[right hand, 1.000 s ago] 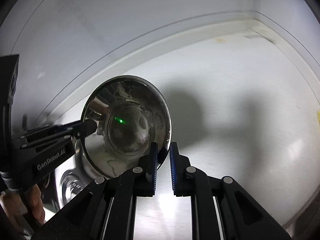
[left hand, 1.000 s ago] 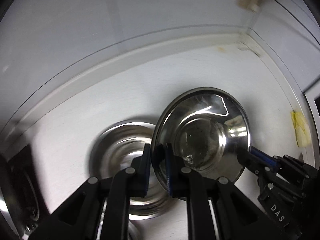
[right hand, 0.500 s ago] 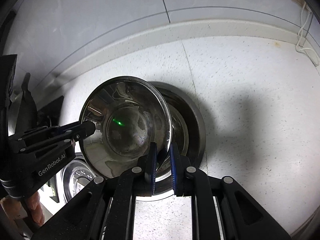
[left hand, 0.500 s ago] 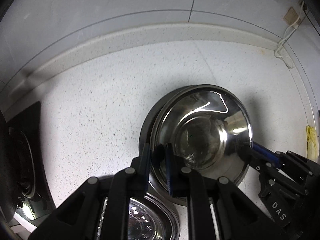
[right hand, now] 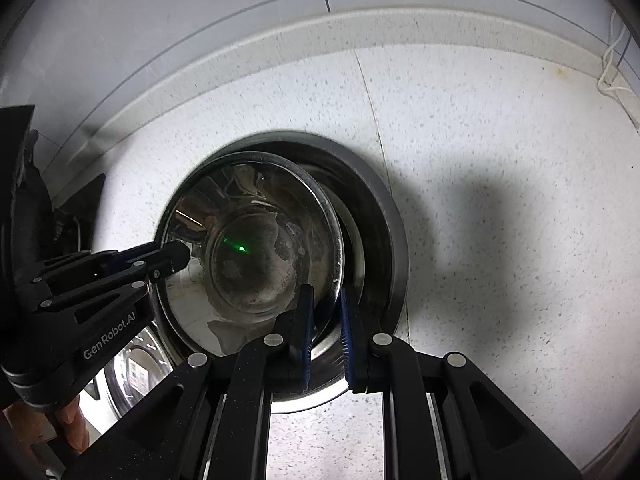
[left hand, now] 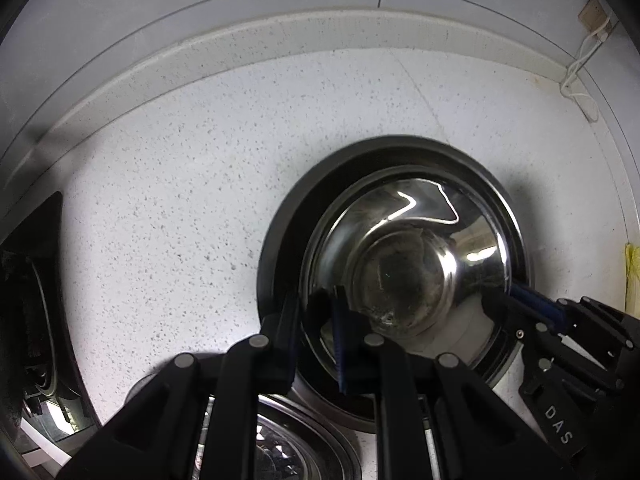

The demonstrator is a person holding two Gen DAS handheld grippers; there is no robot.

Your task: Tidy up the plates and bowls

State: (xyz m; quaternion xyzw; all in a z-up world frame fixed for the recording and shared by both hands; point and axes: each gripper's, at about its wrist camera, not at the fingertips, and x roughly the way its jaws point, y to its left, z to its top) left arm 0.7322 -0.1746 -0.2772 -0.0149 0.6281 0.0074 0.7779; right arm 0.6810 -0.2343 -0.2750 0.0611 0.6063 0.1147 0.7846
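steel bowl point(left hand: 404, 264) hangs tilted over a larger dark bowl point(left hand: 288, 216) that sits on the speckled white counter point(left hand: 160, 184). whether the steel bowl touches the dark bowl cannot be told; its far side sits within the dark bowl's rim.

left gripper point(left hand: 318, 332): jaws clenched on the near-left rim of the steel bowl, one finger inside the rim and one outside. in the right wrist view the same gripper point(right hand: 176, 254) enters from the left, its tip at the bowl's left edge.

right gripper point(right hand: 326, 328): jaws clenched on the near-right rim of the steel bowl point(right hand: 248, 256), blue pads point(right hand: 306, 336) on either side of the rim. in the left wrist view it point(left hand: 520, 300) reaches in from the right to the bowl's right edge.

a green light spot shows on the bowl's inner base in the right wrist view.

another steel dish point(left hand: 296, 440) lies on the counter just beside the dark bowl point(right hand: 384, 216), near the left gripper. a black stove point(left hand: 28, 300) sits at the left edge of the counter. a white cable point(left hand: 580, 84) runs down the tiled wall point(left hand: 200, 4) at the far right corner.
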